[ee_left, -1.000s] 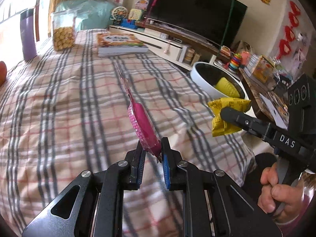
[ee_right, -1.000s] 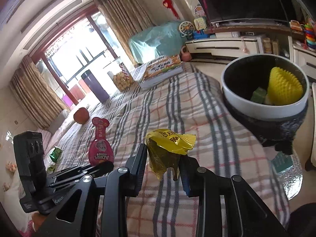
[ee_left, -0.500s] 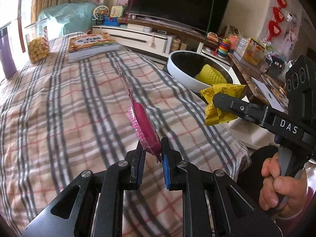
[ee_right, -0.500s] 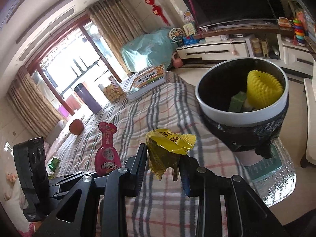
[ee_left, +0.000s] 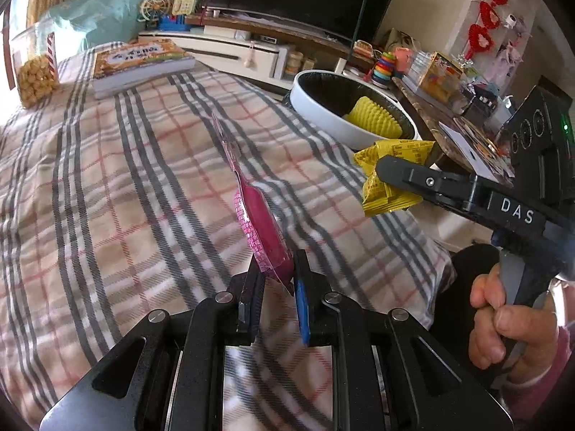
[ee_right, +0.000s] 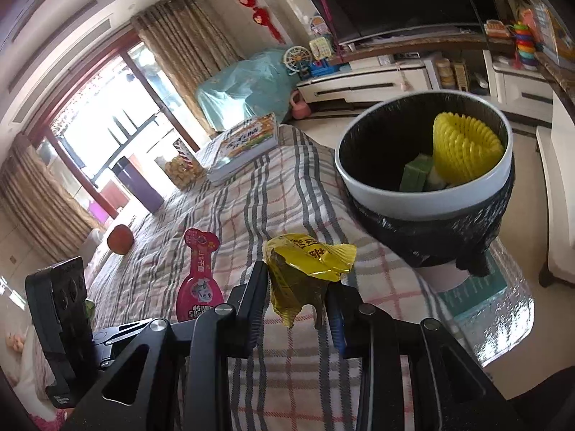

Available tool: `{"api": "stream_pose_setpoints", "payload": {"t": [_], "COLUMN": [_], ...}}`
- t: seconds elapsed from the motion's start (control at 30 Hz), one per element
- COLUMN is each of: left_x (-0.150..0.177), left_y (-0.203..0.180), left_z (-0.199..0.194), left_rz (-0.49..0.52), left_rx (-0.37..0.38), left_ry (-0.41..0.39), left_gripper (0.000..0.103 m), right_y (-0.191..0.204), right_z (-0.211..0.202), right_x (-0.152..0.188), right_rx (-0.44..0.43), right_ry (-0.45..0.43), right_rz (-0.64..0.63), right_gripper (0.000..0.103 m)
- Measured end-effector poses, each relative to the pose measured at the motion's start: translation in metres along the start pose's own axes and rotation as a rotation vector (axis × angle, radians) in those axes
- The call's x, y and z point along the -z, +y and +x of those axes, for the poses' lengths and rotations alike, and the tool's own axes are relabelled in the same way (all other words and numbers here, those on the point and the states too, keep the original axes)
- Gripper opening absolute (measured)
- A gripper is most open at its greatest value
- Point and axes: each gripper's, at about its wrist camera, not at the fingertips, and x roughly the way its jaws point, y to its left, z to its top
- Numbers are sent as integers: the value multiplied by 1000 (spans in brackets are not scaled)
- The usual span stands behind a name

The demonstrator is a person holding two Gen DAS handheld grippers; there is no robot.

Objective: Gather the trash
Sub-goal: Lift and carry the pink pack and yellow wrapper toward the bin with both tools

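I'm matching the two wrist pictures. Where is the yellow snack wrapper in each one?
Left wrist: yellow wrapper at right of centre, pinched by the right gripper.
Right wrist: bottom centre, between that gripper's own fingers.
Shared landmark: the white-rimmed trash bin beyond the plaid cloth.

pink wrapper: upright, pinched | yellow wrapper: crumpled, held | bin: open, part-filled

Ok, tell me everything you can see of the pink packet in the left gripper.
The pink packet is a flat, glossy plastic pouch shaped like a bottle: a wide rounded body, a narrow neck and a flared top. Its face carries a cartoon figure and print. It stands nearly upright above the plaid cloth, seen edge-on from the left wrist camera. The left gripper has its jaws shut on the bottom edge; nothing else touches it.
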Motion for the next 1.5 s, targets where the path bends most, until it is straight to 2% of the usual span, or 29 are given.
{"api": "stream_pose_setpoints", "payload": {"t": [0.23,0.47,0.57,0.73,0.87,0.9,0.97,1.03,1.33,1.5], "left_x": [2,-1,-4,-9,-11,-11,-11,-11,-9,-6], "left_y": [35,46,49,55,63,65,67,69,49,19], "left_z": [0,0,-1,-1,-3,-3,-3,-2,-10,-10], "left_rz": [-58,-84,-84,-111,-144,-152,-154,-155,-124,-94], "left_rx": [58,48,42,17,-23,-28,-55,-68,-114,-109], "left_ry": [14,5,2,-10,-28,-35,-50,-51,-89,-95], "left_gripper": [15,16,20,34,38,37,30,14,13,13], "right_y": [16,24,23,22,20,21,21,21,12,0], "right_z": [30,50,50,48,46,45,44,41,17,2], "right_x": [1,3,2,0,-1,-1,1,1,-3,-6], "right_rx": [19,33,37,41,33,33,32,29,6,1], "right_ry": [39,57,53,52,46,45,50,50,24,14], "right_rz": [-21,-50,-46,-30,-13,-15,-29,-35,-42,-35], "right_gripper": [31,32,33,36,37,36,34,34,33,33]}}
